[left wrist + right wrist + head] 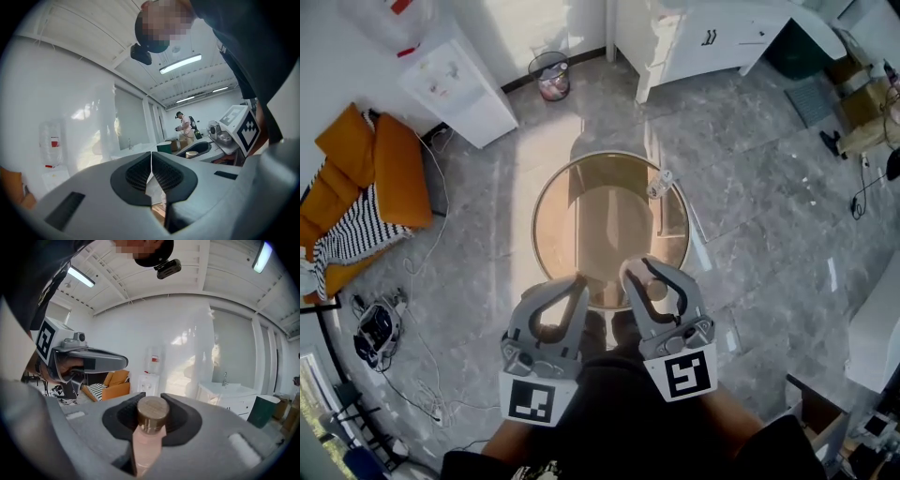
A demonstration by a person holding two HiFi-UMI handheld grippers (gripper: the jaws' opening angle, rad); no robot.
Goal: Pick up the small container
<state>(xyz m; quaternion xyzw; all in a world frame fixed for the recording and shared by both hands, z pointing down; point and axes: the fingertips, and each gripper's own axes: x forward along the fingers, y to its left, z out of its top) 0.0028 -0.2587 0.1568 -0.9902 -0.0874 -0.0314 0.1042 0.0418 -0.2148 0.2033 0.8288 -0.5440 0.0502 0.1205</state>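
Note:
A small pink container (148, 439) with a round brown cap (153, 411) stands upright between the dark pads of my right gripper (152, 414), which is shut on it. In the head view the right gripper (643, 269) is held over the near rim of a round glass-topped table (551, 202), with the container's cap (657, 290) dark between its jaws. My left gripper (577, 281) is beside it on the left. The left gripper (151, 174) is shut with its ribbed pads meeting and nothing between them. Both grippers point up and away from the floor.
A small clear bottle (660, 184) lies at the table's far right rim. Around the table are a water dispenser (459, 80), a waste bin (550, 75), an orange sofa (370, 169), a white cabinet (712, 37) and floor cables (412, 375). A person (186, 126) stands far off.

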